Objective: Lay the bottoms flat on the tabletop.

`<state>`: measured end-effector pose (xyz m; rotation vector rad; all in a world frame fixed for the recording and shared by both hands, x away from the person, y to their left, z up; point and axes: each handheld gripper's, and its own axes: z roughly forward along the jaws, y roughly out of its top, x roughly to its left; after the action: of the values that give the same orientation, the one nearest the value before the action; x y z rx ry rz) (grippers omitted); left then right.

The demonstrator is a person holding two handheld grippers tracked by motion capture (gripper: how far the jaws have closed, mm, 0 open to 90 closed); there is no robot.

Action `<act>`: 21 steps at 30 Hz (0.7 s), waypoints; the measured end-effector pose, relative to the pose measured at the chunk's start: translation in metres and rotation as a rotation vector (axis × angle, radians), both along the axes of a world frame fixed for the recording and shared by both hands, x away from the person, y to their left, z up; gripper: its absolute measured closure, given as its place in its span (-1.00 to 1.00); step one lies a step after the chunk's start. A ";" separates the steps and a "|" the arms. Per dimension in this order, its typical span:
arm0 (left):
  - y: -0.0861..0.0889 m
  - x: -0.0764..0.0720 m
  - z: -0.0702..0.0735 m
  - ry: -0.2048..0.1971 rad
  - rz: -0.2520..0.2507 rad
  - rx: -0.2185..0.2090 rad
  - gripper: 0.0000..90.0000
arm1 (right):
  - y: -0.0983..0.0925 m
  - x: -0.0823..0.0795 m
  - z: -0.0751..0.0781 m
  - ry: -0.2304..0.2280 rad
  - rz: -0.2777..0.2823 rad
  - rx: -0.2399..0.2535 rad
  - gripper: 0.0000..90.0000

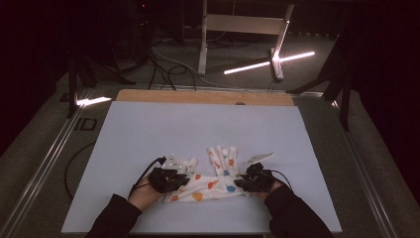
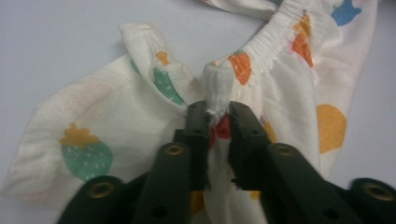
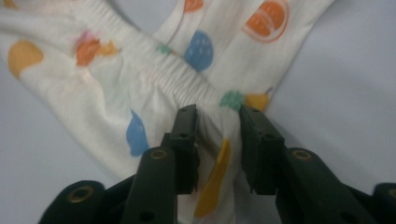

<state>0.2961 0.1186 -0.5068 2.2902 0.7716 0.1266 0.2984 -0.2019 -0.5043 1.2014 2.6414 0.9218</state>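
A small cream cotton garment printed with coloured fruit (image 1: 208, 186) lies crumpled near the front edge of the pale blue table mat (image 1: 148, 129), between the two hands. The left gripper (image 2: 218, 114) has its jaws pinched narrow on a bunched fold by the elastic waistband. The right gripper (image 3: 217, 119) straddles the other end, cloth gathered between its jaws; they seem to press it, though a gap shows.

We see soft printed cloth garment (image 1: 208, 187), ribbed elastic hem; smooth matt tabletop (image 1: 148, 129); matt black plastic gripper (image 2: 218, 122) jaws.
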 end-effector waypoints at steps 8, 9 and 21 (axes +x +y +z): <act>0.000 -0.002 0.005 -0.015 -0.014 -0.020 0.97 | 0.001 -0.008 0.011 -0.045 0.028 -0.018 0.93; 0.000 -0.002 0.006 -0.015 -0.016 -0.020 0.97 | 0.001 -0.008 0.013 -0.060 0.031 -0.010 0.93; 0.007 -0.006 0.028 -0.065 -0.016 -0.047 0.98 | -0.002 -0.011 0.047 -0.162 0.041 0.053 0.96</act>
<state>0.2905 0.1255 -0.4793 2.2364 0.7156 0.1727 0.2871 -0.2038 -0.4573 1.0392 2.5379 1.0541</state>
